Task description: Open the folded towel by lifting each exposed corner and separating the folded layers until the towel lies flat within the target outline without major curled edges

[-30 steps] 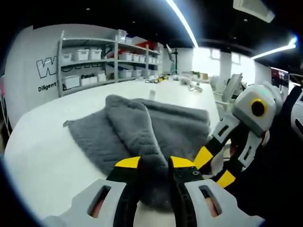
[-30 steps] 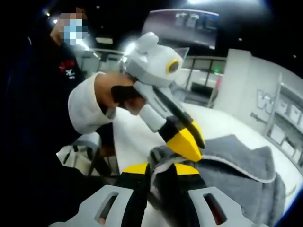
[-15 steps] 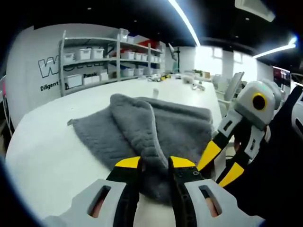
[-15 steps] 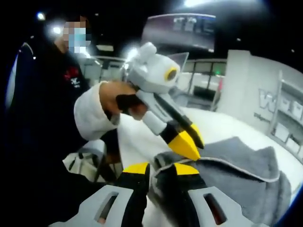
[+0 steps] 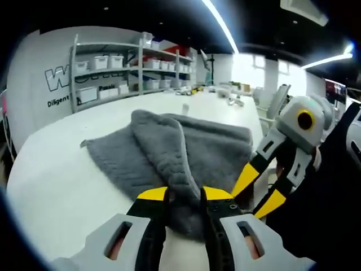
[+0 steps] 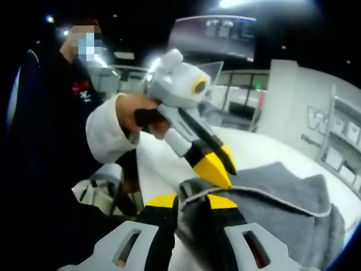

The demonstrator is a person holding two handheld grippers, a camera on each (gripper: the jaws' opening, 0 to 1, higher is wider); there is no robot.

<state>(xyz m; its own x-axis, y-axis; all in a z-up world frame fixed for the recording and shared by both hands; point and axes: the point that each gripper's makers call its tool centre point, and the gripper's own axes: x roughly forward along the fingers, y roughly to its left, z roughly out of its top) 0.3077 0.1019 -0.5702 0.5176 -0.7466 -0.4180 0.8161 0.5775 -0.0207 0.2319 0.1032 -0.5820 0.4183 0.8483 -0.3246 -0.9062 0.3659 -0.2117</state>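
Observation:
A grey towel [image 5: 186,147] lies on the white table [image 5: 56,186], with a raised fold running from its far side toward me. My left gripper [image 5: 185,196] is shut on the near end of that fold. In the left gripper view, my right gripper [image 5: 259,191] comes in from the right at the towel's near right corner. In the right gripper view, the right gripper [image 6: 193,202] is shut on a hemmed edge of the towel [image 6: 282,197]. Just beyond it, the left gripper [image 6: 217,169] pinches the same bunched cloth, held by a hand in a white sleeve [image 6: 107,132].
Shelves with white bins [image 5: 113,73] stand behind the table at the left. Small items [image 5: 225,93] sit at the table's far end, with a chair [image 5: 276,104] beside it. A person in dark clothes [image 6: 45,141] stands close at the table's near edge.
Both grippers keep their hold on the towel. The right gripper has risen slightly in the left gripper view, and the held fold has shifted a little.

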